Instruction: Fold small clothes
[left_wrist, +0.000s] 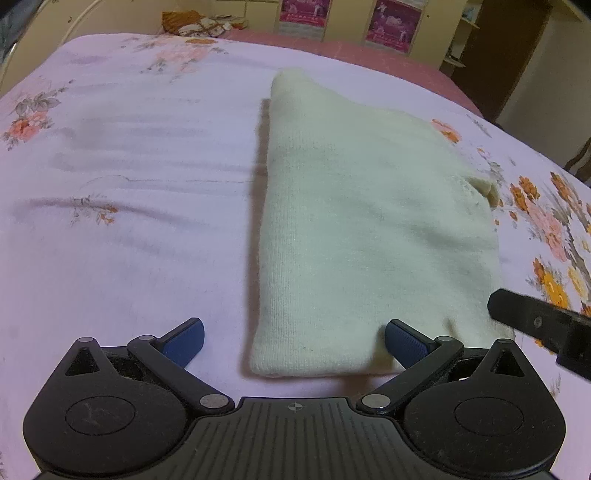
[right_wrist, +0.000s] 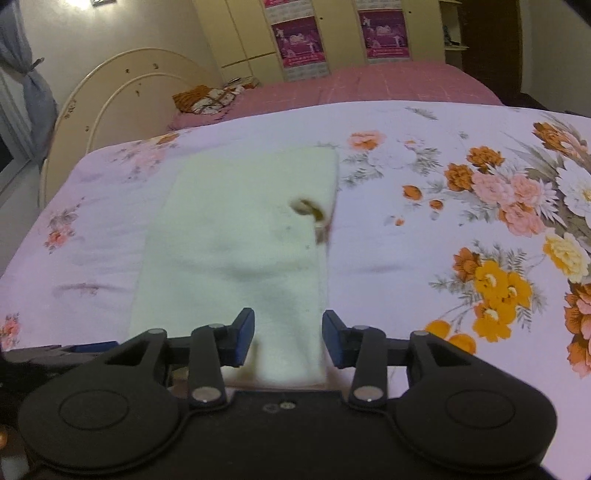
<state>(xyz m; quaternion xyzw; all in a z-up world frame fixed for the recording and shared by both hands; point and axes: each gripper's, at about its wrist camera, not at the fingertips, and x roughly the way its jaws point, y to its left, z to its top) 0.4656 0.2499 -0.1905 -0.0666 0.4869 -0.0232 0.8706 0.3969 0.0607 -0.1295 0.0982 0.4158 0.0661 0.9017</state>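
A cream knitted garment (left_wrist: 362, 221) lies folded into a long rectangle on the floral bedsheet (left_wrist: 129, 184). It also shows in the right wrist view (right_wrist: 236, 236), with a small hole or label near its right edge. My left gripper (left_wrist: 293, 341) is open at the garment's near end, with its left corner between the blue pads. My right gripper (right_wrist: 288, 341) is open over the garment's near right corner, holding nothing. Part of the right gripper (left_wrist: 543, 328) shows at the left view's right edge.
The floral sheet (right_wrist: 461, 221) covers the bed, with a pink blanket (right_wrist: 388, 83) behind it. A patterned cloth (right_wrist: 207, 98) lies by the white headboard (right_wrist: 122, 92). Cupboards with pink posters (right_wrist: 299, 40) stand at the far wall.
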